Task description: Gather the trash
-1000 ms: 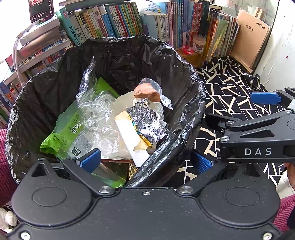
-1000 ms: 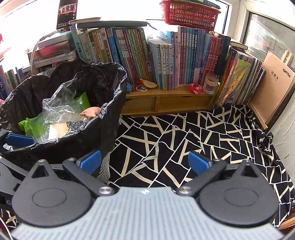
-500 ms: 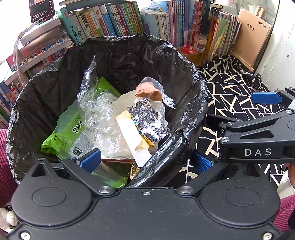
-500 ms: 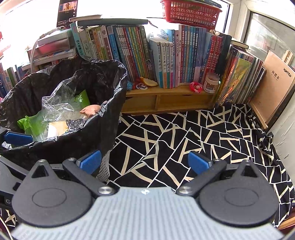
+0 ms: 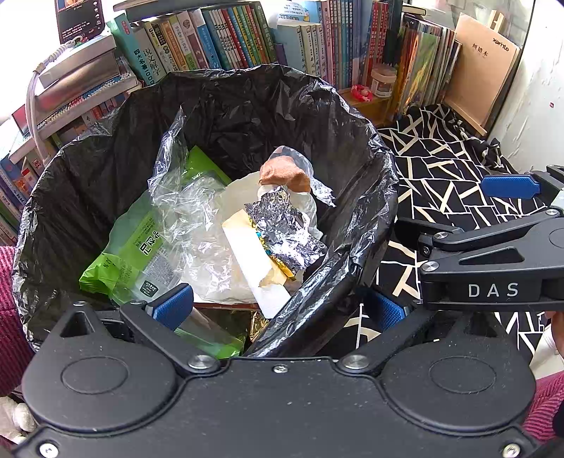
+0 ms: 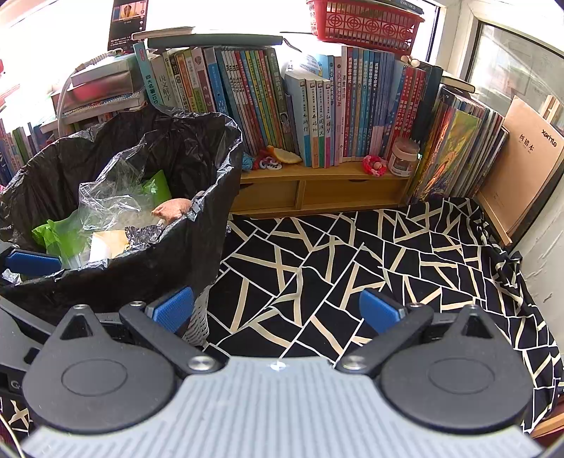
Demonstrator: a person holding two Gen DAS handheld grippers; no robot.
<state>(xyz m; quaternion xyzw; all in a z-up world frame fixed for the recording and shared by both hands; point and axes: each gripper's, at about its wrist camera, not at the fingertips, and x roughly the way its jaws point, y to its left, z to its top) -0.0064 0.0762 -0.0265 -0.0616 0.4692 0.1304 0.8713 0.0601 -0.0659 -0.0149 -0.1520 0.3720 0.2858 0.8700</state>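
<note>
A bin lined with a black bag point(image 5: 246, 105) fills the left wrist view. Inside it lie a green wrapper point(image 5: 141, 246), crumpled clear plastic point(image 5: 183, 197), a silver foil wrapper point(image 5: 282, 225), white paper point(image 5: 253, 260) and a brown lump point(image 5: 285, 172). My left gripper point(image 5: 278, 308) is open and straddles the bag's near rim, one finger inside and one outside, gripping nothing. My right gripper point(image 6: 276, 310) is open and empty over the patterned cloth point(image 6: 352, 253), just right of the bin point(image 6: 183, 253).
Rows of books point(image 6: 282, 105) on a low wooden shelf point(image 6: 317, 186) stand behind the bin, with a small jar point(image 6: 403, 160) and a red basket point(image 6: 363, 21) on top. A brown notebook point(image 6: 525, 158) leans by the white wall at the right. A red sleeve point(image 5: 8, 299) shows at the left.
</note>
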